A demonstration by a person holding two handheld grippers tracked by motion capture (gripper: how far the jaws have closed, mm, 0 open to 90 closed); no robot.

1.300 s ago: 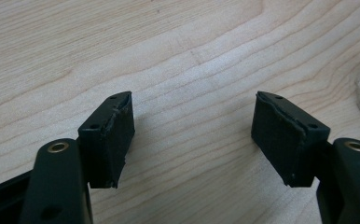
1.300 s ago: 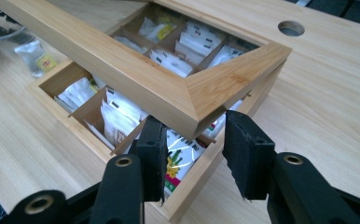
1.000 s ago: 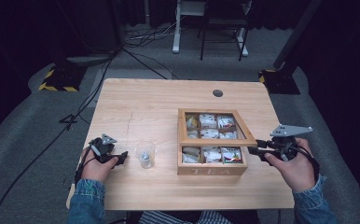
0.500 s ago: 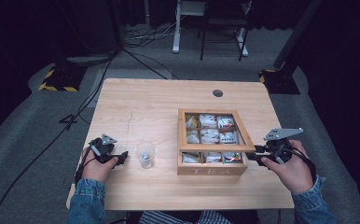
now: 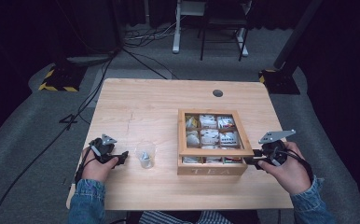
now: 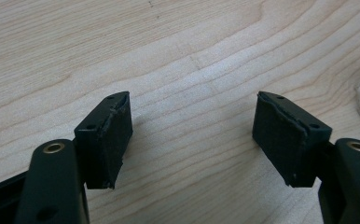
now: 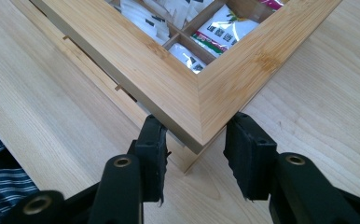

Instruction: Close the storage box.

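Bamboo lid [image 7: 183, 88], stiff and light: your right gripper [image 7: 194, 156] clamps its corner; left gripper [image 6: 194, 135] gapes idle.

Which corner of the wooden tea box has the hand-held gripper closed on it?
The near right corner of the tea box lid, nearest the person's right hand: the right hand-held gripper clamps it. The other three corners are untouched.

- A light wooden table [image 5: 159, 105] with a round cable hole [image 5: 218, 93] near its far edge stands on grey carpet [image 5: 38, 154].
- Black cables [image 5: 82, 105] trail across the floor at the left.
- Two stand bases with yellow-black hazard stripes [image 5: 56, 81] flank the table's far corners.
- White desk legs [image 5: 175, 28] and a dark chair [image 5: 222, 28] stand beyond, against darkness.
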